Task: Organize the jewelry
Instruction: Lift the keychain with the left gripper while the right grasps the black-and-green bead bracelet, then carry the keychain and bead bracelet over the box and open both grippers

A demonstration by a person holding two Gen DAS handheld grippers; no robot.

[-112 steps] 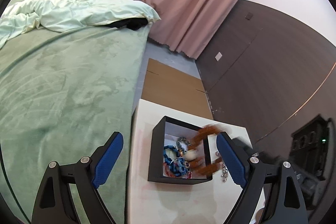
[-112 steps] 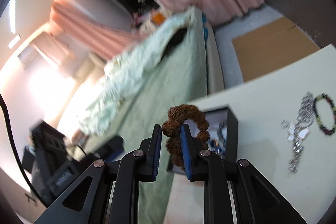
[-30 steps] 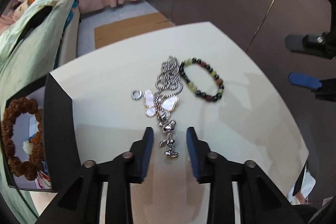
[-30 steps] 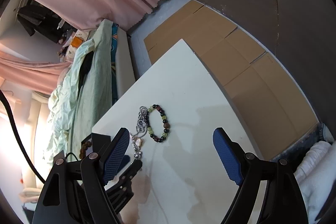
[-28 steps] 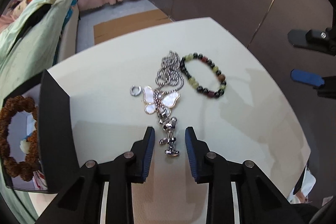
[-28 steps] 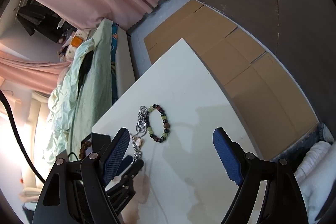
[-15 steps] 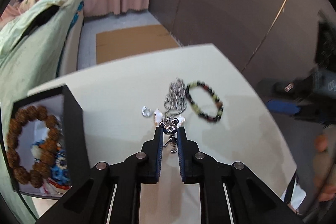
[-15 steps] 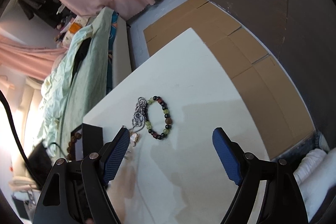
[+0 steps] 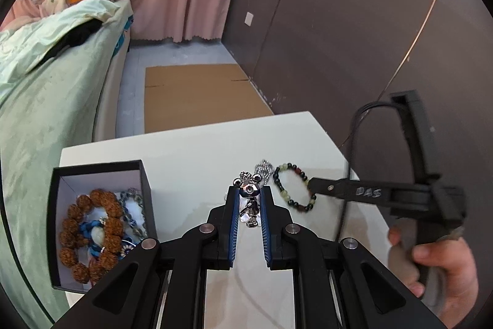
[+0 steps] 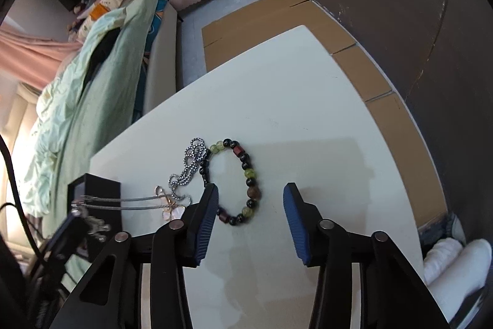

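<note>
My left gripper [image 9: 249, 195] is shut on the silver mouse pendant [image 9: 250, 199] of a chain necklace and holds it above the white table [image 9: 191, 156]. The chain [image 10: 129, 203] stretches taut from the pendant toward its coil [image 10: 192, 161] and a butterfly charm [image 10: 172, 210] on the table. A green, black and red bead bracelet [image 10: 245, 181] lies beside the coil. My right gripper [image 10: 251, 199] is open just above the bracelet's near side. The black jewelry box [image 9: 101, 224] holds a brown bead bracelet [image 9: 89, 232] and blue pieces.
A bed with a green cover [image 9: 46, 100] runs along the table's left side. Flat cardboard [image 9: 197, 94] lies on the floor beyond the table. A dark wall [image 9: 354, 36] stands at right. The table's right edge [image 10: 385, 144] is close to the bracelet.
My left gripper closed on the mouse pendant and lifted it, pulling the chain taut toward the box side. My right gripper narrowed and came down close over the bead bracelet.
</note>
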